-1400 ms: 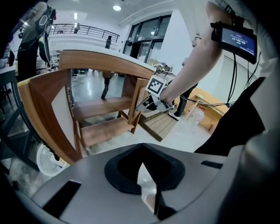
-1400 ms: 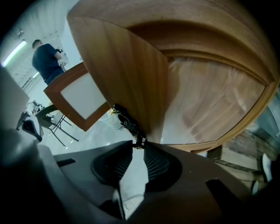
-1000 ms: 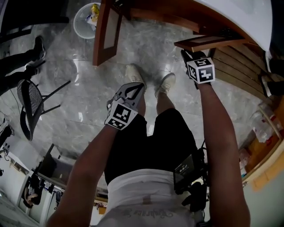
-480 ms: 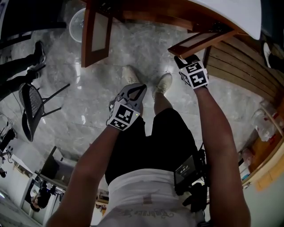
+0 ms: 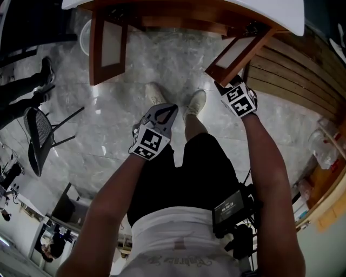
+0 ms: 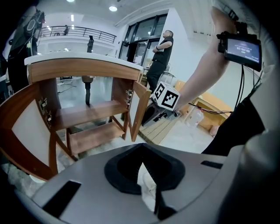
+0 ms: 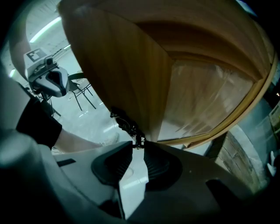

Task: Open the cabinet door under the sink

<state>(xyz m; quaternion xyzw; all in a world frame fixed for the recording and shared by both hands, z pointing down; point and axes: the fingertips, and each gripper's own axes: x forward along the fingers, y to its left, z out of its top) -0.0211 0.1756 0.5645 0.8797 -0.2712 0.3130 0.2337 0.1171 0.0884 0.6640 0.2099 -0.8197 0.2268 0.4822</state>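
the right cabinet door [image 5: 238, 53] under the white sink top [image 5: 281, 13] is standing swung out toward the person, and the right gripper [image 5: 230, 86] is gripping its free edge. in the right gripper view the jaws are sitting fairly wide, clamping the thick wooden frame of that door [image 7: 131, 78], with a small dark metal fitting [image 7: 126, 123] right at the gripper's tips [image 7: 136, 143].

the left cabinet door [image 5: 105, 46] is hanging open too, angled out on the other side. a wide stretch of grey marble floor [image 5: 135, 70] is showing between the two door edges, and the person's shoes [image 5: 197, 103] are standing in it. the left gripper view is looking straight into the open shelves [image 6: 87, 111].

slatted wooden boards [image 5: 292, 76] are running close beside the right door's far side, so that side is looking tight. a mesh chair [image 5: 38, 135] is sitting well apart on the left.

the left gripper [image 5: 168, 110] is hanging over the person's thigh, jaws pinched together on nothing [image 6: 142, 165], well clear of both doors.
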